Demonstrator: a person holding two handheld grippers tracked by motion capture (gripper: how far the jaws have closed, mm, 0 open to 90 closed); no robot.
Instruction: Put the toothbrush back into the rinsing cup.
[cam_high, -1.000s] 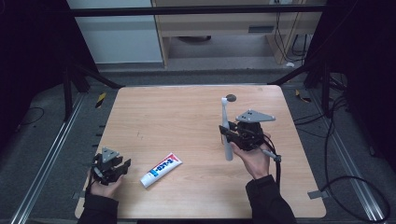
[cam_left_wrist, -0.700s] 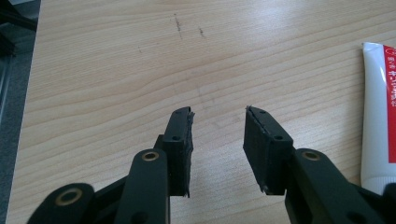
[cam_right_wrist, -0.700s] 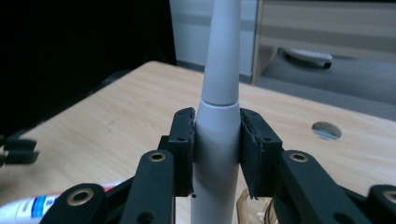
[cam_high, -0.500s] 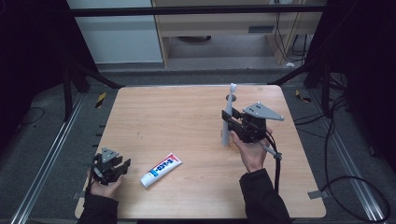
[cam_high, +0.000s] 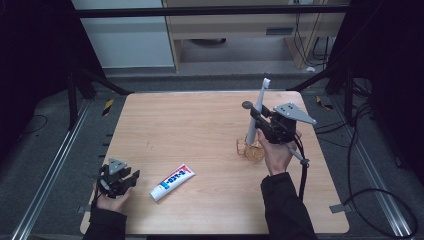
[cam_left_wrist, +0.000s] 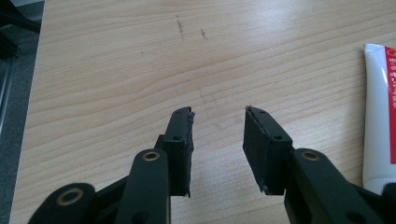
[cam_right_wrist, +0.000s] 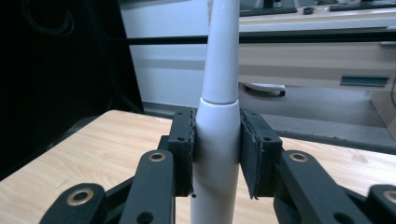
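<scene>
Toothbrush head cut off above; fingers cover handle sides.

toothbrush head cropped, toothpaste tube cut off

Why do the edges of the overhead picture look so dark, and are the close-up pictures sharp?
High view: light falls on the wooden table while the surroundings sink into black. Left gripper view: crisp wood grain, the toothpaste tube slightly washed out. Right gripper view: the electric toothbrush held between the pads is sharp, the background desk softer, the left side nearly black.
</scene>
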